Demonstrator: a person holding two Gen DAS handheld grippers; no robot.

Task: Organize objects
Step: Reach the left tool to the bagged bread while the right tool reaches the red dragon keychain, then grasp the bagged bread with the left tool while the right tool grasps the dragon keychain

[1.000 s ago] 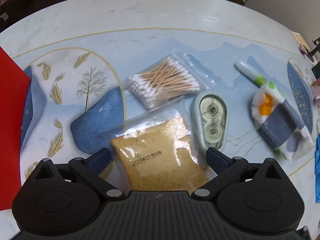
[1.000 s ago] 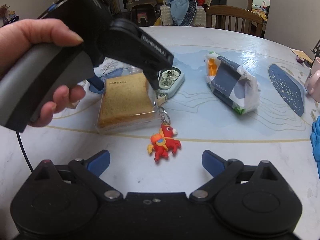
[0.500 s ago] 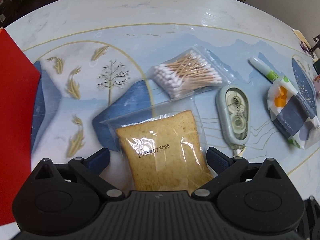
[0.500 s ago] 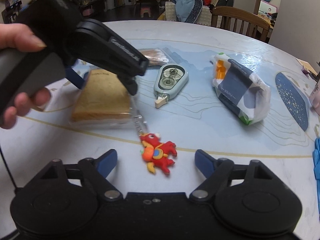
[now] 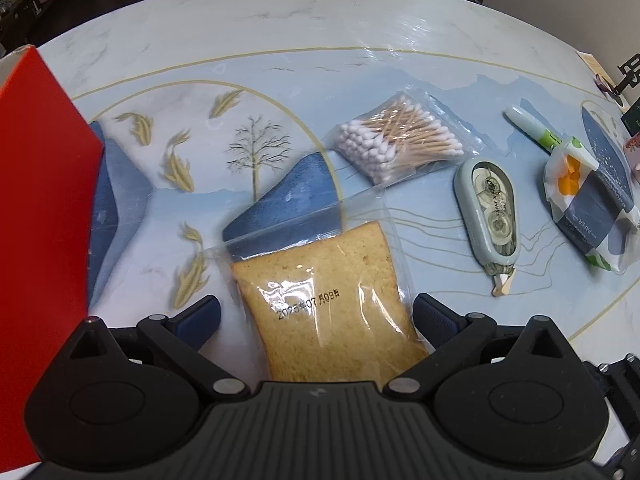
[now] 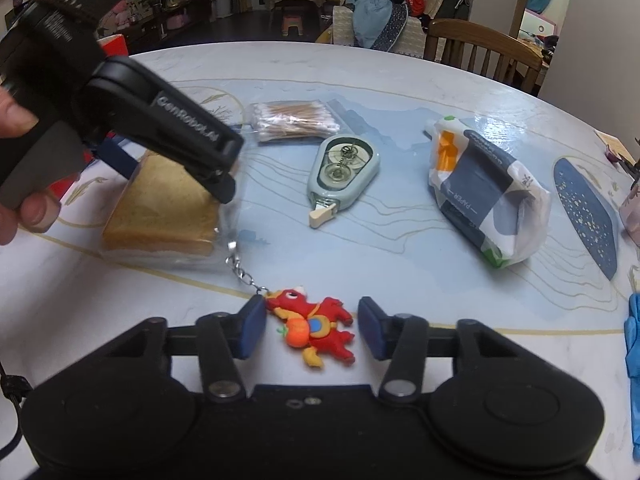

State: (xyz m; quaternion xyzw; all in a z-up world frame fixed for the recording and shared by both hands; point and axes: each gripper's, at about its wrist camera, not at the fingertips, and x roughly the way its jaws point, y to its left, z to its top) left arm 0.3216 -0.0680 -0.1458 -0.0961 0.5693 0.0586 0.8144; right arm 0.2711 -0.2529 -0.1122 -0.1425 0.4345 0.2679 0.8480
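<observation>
**Ana:** Since a second ago, the right gripper (image 6: 311,328) has come down over the red rubbery horse-shaped keychain charm (image 6: 314,326), and its jaws are closing, with the charm now lying flat on the table between them. The left pad (image 6: 253,326) is just beside the horse's head end; the right pad has not met it yet.

**Ben:** And the other hand?

**Ana:** The left gripper (image 5: 316,316) has slid across so the clear-bagged slice of brown bread (image 5: 328,304) sits squarely between its spread jaws. Neither pad seems to press on it.

**Ben:** How would the charm handle?

**Ana:** Light, I'd judge, and soft rubber, so it should give a little and grip well. It lies thin on the pale marble-patterned table (image 6: 400,264), though, so the pads must get low. Best taken across the body, not the legs. Its short metal chain (image 6: 242,270) runs up from between the jaws to the bread bag's edge and may drag.

**Ben:** The bread?

**Ana:** Soft and crushable, in a slippery film. A gentle hold across its width, or by the loose bag edge beyond the jaws. The clear bag of cotton swabs (image 5: 400,138) and the grey-green teardrop correction-tape dispenser (image 5: 490,210) lie farther out, untouched.
</observation>
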